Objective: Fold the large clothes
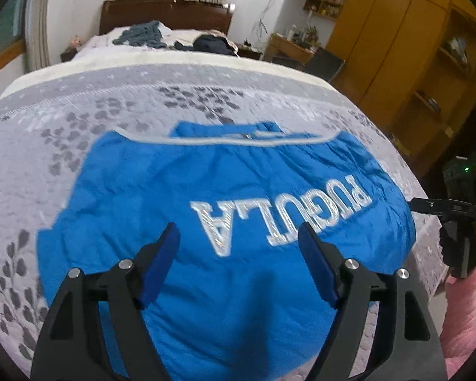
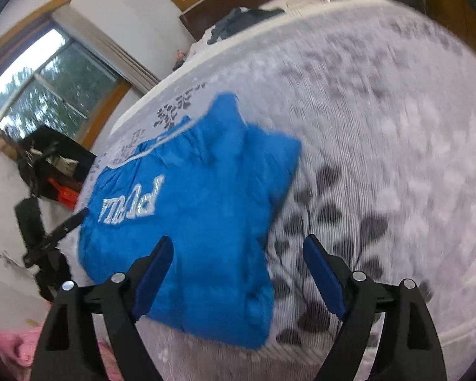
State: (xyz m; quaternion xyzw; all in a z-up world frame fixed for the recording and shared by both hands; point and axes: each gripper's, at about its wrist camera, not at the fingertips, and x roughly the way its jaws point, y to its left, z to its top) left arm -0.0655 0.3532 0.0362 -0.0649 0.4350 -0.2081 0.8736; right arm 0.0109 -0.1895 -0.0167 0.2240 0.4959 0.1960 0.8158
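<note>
A folded blue jacket (image 1: 225,222) with silver "PUGULA" lettering lies flat on the grey leaf-patterned quilt (image 1: 79,127), close to the bed's near edge, with broad bare quilt beyond it and to its right. The left gripper (image 1: 238,250) hovers over the jacket, jaws spread wide and empty. The right gripper (image 2: 238,263) is likewise wide and empty — it straddles the jacket's right edge.

White "PUGULA" lettering, upside down, on blue garment (image 1: 238,222)

One blue jacket (image 1: 225,190), two grippers, perhaps two garment heaps (image 1: 142,36) beyond.
</note>
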